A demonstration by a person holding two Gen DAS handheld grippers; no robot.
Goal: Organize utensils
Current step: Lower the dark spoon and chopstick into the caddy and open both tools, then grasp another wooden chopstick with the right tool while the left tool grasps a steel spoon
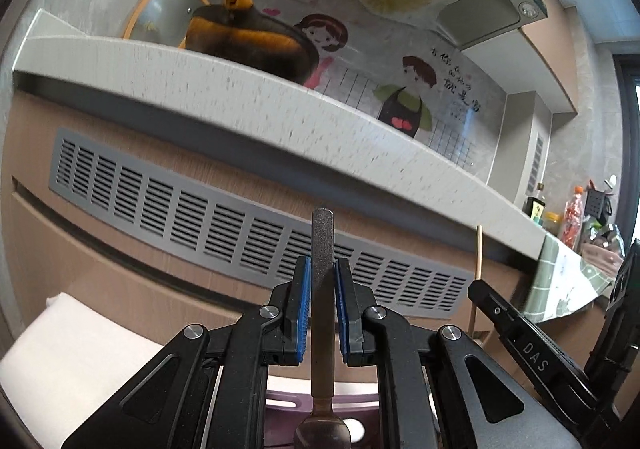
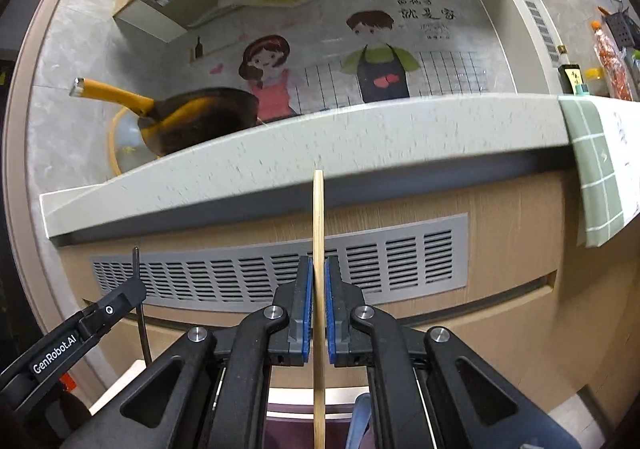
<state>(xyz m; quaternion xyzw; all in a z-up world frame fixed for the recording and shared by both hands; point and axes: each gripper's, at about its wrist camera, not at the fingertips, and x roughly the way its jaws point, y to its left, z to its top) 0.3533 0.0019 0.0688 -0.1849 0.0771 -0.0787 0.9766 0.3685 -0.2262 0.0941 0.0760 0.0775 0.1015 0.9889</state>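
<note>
While both face the counter edge (image 2: 304, 153), left gripper (image 1: 322, 305) jaws clamp a spoon (image 1: 322, 249), right gripper (image 2: 319, 305) jaws a chopstick (image 2: 318, 217).

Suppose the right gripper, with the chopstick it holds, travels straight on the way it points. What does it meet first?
Most likely the wooden cabinet front just under the countertop edge. The right gripper faces that band, and the chopstick tip would arrive first. Depth is unclear.
</note>
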